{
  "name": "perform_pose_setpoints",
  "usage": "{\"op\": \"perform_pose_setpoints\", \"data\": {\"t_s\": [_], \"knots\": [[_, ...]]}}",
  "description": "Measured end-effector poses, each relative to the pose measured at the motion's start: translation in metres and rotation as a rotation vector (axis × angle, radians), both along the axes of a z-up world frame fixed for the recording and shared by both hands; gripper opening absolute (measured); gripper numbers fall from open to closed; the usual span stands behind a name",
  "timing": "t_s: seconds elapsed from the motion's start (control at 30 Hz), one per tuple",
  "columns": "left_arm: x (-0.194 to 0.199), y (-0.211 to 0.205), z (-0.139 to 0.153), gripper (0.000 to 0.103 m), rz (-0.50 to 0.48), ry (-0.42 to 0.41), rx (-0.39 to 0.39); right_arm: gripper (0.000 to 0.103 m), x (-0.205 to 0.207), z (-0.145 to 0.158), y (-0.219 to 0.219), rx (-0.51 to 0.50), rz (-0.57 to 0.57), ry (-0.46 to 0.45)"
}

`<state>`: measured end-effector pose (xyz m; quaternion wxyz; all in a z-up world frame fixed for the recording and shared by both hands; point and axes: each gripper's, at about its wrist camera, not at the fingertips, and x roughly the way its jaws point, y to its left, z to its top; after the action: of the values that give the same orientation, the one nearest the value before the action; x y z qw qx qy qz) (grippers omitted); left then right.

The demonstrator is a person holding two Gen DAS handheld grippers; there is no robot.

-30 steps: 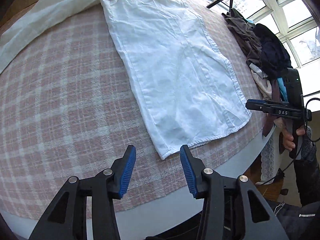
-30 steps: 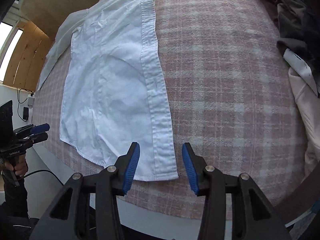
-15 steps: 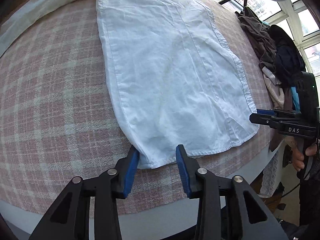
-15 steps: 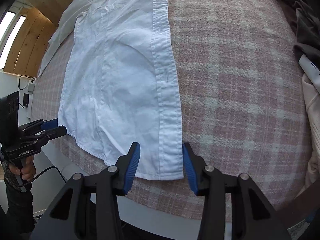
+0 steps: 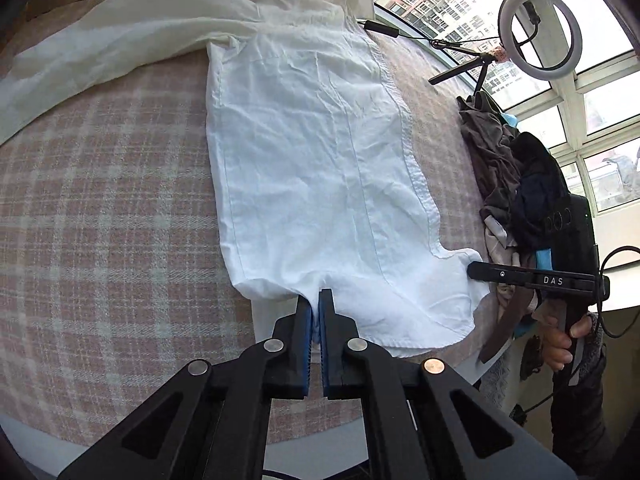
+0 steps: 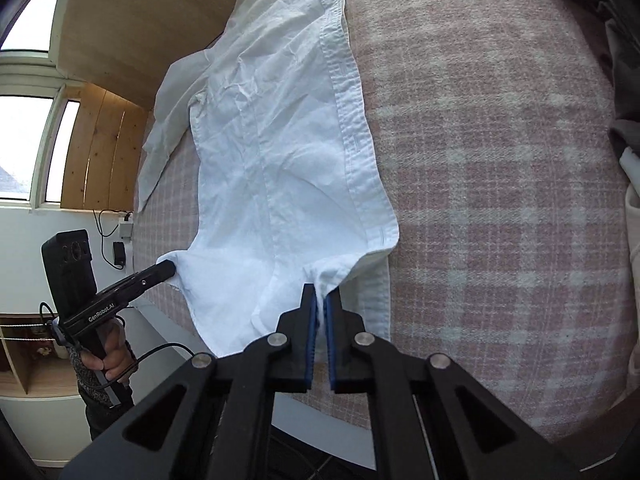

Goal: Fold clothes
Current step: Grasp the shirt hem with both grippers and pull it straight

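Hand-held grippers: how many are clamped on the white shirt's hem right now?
2. The left hand-held gripper pinches the white cotton shirt at its left hem corner; the right hand-held gripper pinches the right corner, by the placket.

The left claw [image 5: 315,312] is clamped on the near hem of a white shirt [image 5: 312,160], lifting it off the pink plaid surface [image 5: 100,208]. The right claw [image 5: 476,270] pinches the hem's other corner. A pile of dark clothes [image 5: 516,184] lies beyond, beside a ring light [image 5: 540,38].
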<state>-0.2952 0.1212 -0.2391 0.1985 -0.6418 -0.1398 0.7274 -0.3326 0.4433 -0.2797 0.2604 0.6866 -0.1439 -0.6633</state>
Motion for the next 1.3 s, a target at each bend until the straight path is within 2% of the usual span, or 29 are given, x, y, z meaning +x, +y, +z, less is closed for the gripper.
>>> {"op": "perform_pose_setpoints", "data": {"t_s": [0.23,0.33,0.4,0.5,0.73,0.77,0.83,0.87,0.93,1.0,1.13,1.27,1.3], "knots": [[0.004,0.003,-0.006,0.003,-0.019,-0.024,-0.029,0.005,0.011,-0.028,-0.004,0.032,0.034,-0.064],[0.009,0.004,-0.014,0.005,-0.035,-0.043,-0.063,0.005,0.017,-0.034,-0.001,0.058,0.04,-0.071],[0.01,0.005,-0.017,0.017,-0.035,-0.047,-0.097,0.005,0.017,-0.035,0.001,0.086,0.048,-0.065],[0.01,0.006,-0.023,0.027,-0.032,-0.053,-0.145,0.005,0.017,-0.039,0.001,0.094,0.055,-0.078],[0.008,0.019,-0.036,0.03,-0.052,-0.051,-0.19,0.008,0.021,-0.038,-0.005,0.132,0.086,-0.04],[0.008,0.023,-0.036,0.03,-0.063,-0.046,-0.195,0.008,0.022,-0.038,-0.004,0.14,0.092,-0.031],[0.009,0.029,-0.036,0.019,-0.083,-0.027,-0.22,0.008,0.025,-0.035,-0.006,0.176,0.117,0.007],[0.009,0.03,-0.038,0.006,-0.094,-0.026,-0.215,0.009,0.027,-0.032,-0.009,0.202,0.135,0.036],[0.007,0.028,-0.039,0.004,-0.091,-0.037,-0.192,0.022,0.03,-0.026,-0.014,0.253,0.161,0.098],[0.005,0.025,-0.037,0.003,-0.083,-0.043,-0.169,0.046,0.029,-0.022,-0.013,0.274,0.148,0.136],[0.004,0.019,-0.031,0.002,-0.071,-0.035,-0.129,0.047,0.027,-0.031,-0.013,0.249,0.138,0.086],[0.005,0.017,-0.03,0.002,-0.068,-0.029,-0.115,0.048,0.035,-0.031,-0.024,0.3,0.167,0.127],[0.005,0.018,-0.03,0.002,-0.07,-0.028,-0.116,0.042,0.038,-0.031,-0.028,0.329,0.174,0.144]]}}
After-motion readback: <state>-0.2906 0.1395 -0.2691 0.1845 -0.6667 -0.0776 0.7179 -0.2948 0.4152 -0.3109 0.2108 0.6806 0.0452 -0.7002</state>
